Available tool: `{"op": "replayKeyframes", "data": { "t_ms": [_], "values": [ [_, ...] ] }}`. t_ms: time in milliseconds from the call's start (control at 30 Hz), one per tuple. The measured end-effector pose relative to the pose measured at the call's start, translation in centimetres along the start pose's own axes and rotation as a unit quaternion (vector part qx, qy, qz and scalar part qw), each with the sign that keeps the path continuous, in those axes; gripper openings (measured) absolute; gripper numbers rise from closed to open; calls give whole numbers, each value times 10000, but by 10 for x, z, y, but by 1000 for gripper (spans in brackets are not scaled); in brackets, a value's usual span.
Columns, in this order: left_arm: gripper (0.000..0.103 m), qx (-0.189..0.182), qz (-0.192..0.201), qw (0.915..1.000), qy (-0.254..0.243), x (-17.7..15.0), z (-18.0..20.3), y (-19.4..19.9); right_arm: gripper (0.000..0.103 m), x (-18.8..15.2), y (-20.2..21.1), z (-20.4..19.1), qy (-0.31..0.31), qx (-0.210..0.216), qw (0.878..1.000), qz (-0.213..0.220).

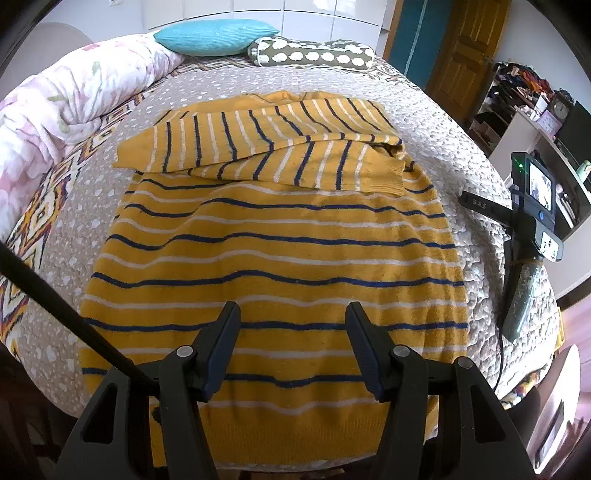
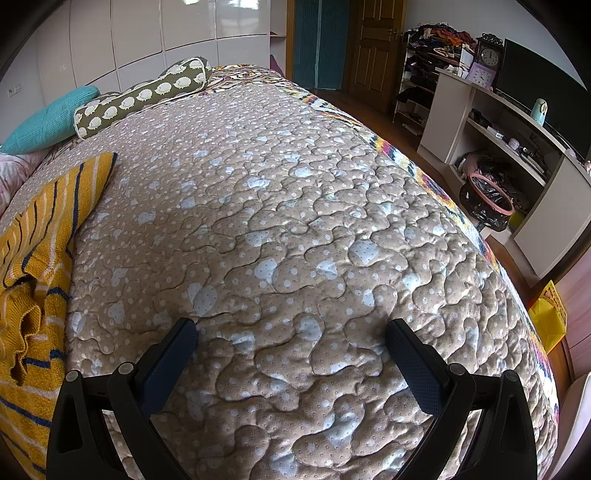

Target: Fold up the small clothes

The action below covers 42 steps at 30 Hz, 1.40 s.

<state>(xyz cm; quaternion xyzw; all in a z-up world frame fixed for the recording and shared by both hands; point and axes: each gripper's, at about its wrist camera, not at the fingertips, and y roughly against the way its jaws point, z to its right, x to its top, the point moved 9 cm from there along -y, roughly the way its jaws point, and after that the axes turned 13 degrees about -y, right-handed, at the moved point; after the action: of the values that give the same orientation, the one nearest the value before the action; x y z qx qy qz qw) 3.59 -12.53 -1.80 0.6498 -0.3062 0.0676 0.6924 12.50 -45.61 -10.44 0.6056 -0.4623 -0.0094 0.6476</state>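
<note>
- In my right wrist view the quilted bedspread (image 2: 295, 221), beige with pale dots, fills the middle.
- Upper left I see glossy white wardrobe doors (image 2: 147, 33).
- A teal cushion (image 2: 48, 122) and a patterned bolster (image 2: 144, 96) lie at the bed's far left edge.
- Top centre stands a wooden door (image 2: 376, 44).
- At right, a white shelf unit (image 2: 491, 122) carries a clock (image 2: 490, 55) and a dark screen (image 2: 543, 81).
- The floor (image 2: 391, 125) is wood, in daylight.
</note>
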Motion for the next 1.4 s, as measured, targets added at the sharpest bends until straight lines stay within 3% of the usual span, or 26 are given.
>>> {"op": "replayKeyframes", "data": {
  "t_ms": [1400],
  "values": [
    [58, -66, -91, 9999, 63, -10, -3, -13, 103, 0, 0, 0, -7, -6, 10000, 0]
  ]
}}
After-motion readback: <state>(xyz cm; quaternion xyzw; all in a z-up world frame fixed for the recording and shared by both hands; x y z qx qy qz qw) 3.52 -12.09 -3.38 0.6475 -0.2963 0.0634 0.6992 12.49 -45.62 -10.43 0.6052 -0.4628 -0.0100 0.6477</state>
